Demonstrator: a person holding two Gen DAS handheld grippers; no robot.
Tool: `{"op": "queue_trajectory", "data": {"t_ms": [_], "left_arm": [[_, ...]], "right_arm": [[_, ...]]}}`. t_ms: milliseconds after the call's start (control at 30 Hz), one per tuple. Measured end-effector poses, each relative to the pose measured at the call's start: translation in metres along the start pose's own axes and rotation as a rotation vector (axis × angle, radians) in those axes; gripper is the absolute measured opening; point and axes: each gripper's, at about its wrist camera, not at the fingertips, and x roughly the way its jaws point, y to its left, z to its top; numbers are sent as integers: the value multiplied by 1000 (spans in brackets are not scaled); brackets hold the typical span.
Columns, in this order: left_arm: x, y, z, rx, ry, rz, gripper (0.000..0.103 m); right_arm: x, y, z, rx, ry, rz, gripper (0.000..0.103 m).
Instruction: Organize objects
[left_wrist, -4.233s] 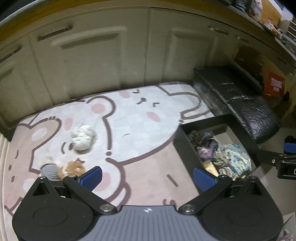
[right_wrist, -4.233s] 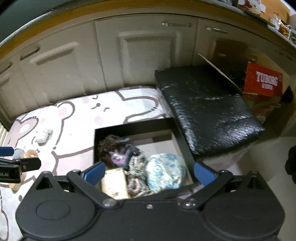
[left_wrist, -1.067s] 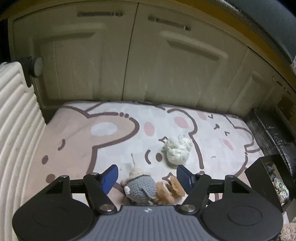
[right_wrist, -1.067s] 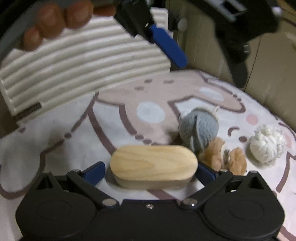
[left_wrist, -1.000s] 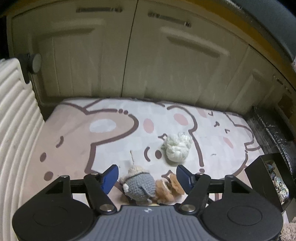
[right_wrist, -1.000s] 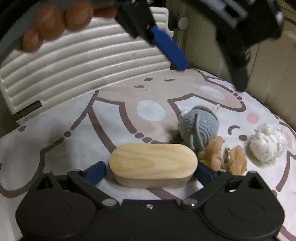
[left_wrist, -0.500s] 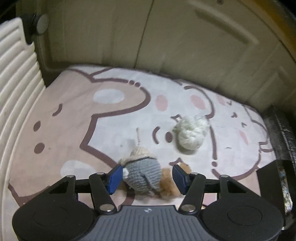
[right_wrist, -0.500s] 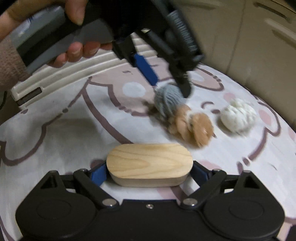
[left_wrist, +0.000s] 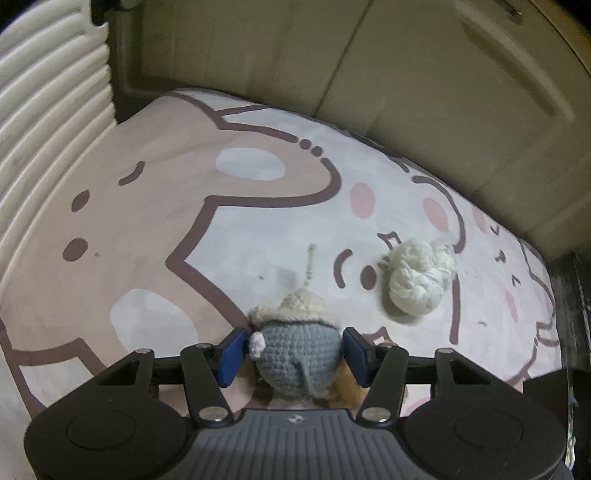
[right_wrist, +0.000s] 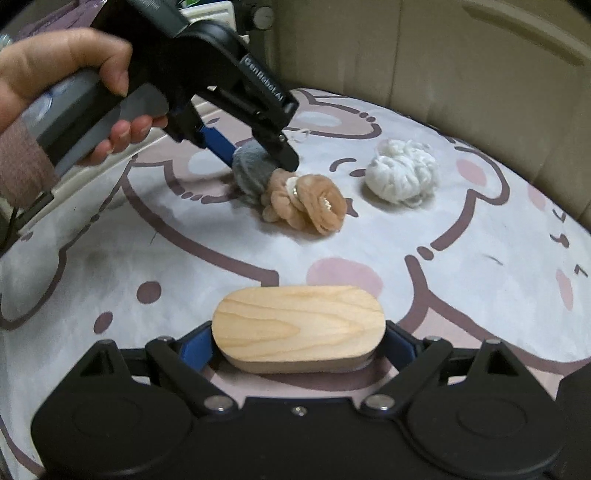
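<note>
My left gripper (left_wrist: 293, 356) is shut on a grey crocheted toy (left_wrist: 295, 354) with a beige cap, resting on the bear-print mat (left_wrist: 147, 229). It also shows in the right wrist view (right_wrist: 255, 155), where the grey toy (right_wrist: 249, 171) sits between its blue pads. A tan fabric flower scrunchie (right_wrist: 314, 205) lies against the toy. A white yarn ball (left_wrist: 419, 280) lies to the right, also in the right wrist view (right_wrist: 402, 177). My right gripper (right_wrist: 299, 345) is shut on an oval wooden box (right_wrist: 299, 326), low over the mat.
Cream cabinet doors (left_wrist: 424, 92) stand behind the mat. A white ribbed panel (left_wrist: 48, 110) stands at the left. A black box edge (left_wrist: 546, 391) shows at the far right.
My left gripper moved forward and closed its pads onto the grey toy. My right gripper, holding the wooden box, drew back and swung a little to the right.
</note>
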Motion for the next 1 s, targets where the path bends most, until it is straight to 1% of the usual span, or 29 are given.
{"op": "queue_trajectory", "data": {"t_ms": [133, 300, 367, 433, 633, 767, 1000], "left_arm": [[4, 2, 1, -13, 0, 1, 57], [9, 4, -1, -10, 28, -3, 57], [8, 3, 0, -14, 26, 1, 56], [7, 4, 1, -21, 21, 2, 56], [-7, 9, 3, -46, -27, 16, 56], [-20, 10, 4, -44, -66, 26, 56], [-47, 6, 4, -6, -130, 38, 56]], "right_arm": [[4, -4, 7, 41, 14, 24, 95], [11, 3, 8, -31, 44, 22, 96], [10, 1, 10, -28, 43, 28, 94], [9, 0, 11, -27, 43, 23, 94], [2, 3, 13, -71, 33, 0, 94], [-6, -1, 18, -50, 5, -17, 94], [-26, -12, 29, 1, -46, -55, 94]]}}
